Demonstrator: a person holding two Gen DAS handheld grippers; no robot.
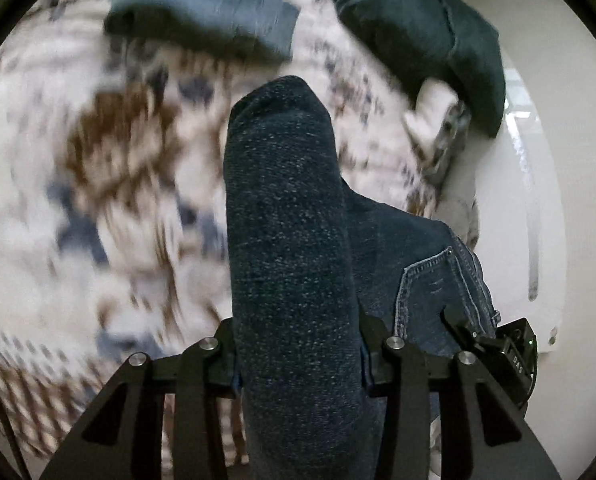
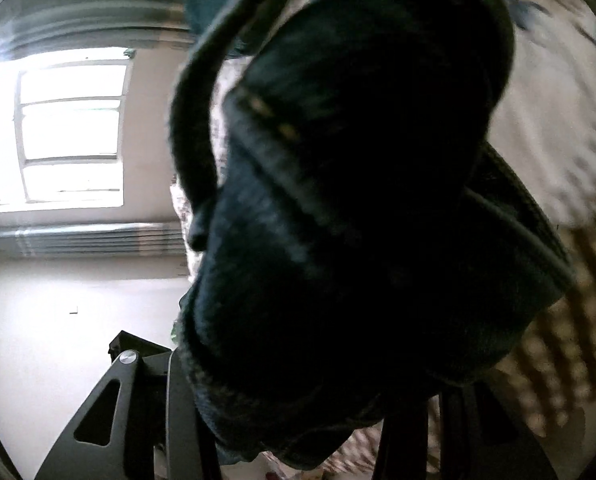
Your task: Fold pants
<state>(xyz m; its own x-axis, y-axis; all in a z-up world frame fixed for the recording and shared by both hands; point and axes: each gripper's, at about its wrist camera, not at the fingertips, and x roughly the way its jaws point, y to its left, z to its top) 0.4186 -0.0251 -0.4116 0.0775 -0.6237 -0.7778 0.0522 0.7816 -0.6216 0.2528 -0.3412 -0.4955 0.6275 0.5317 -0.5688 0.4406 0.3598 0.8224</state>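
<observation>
Both of my grippers are carrying the pants (image 1: 289,240) above the patterned bed (image 1: 77,160), and the coming move is hanging on how the denim is running between them; my left gripper (image 1: 298,364) is clamping its jaws on a thick folded roll that is rising straight ahead, with the back pocket (image 1: 430,280) trailing off to its right; my right gripper (image 2: 298,420) is pressing so close into dark denim (image 2: 358,200) that I cannot tell how its jaws are standing; two other dark garments (image 1: 201,12) are lying toward the bed's far edge; I am judging the long axis is spanning jaw to jaw, so lowering evenly matters.
</observation>
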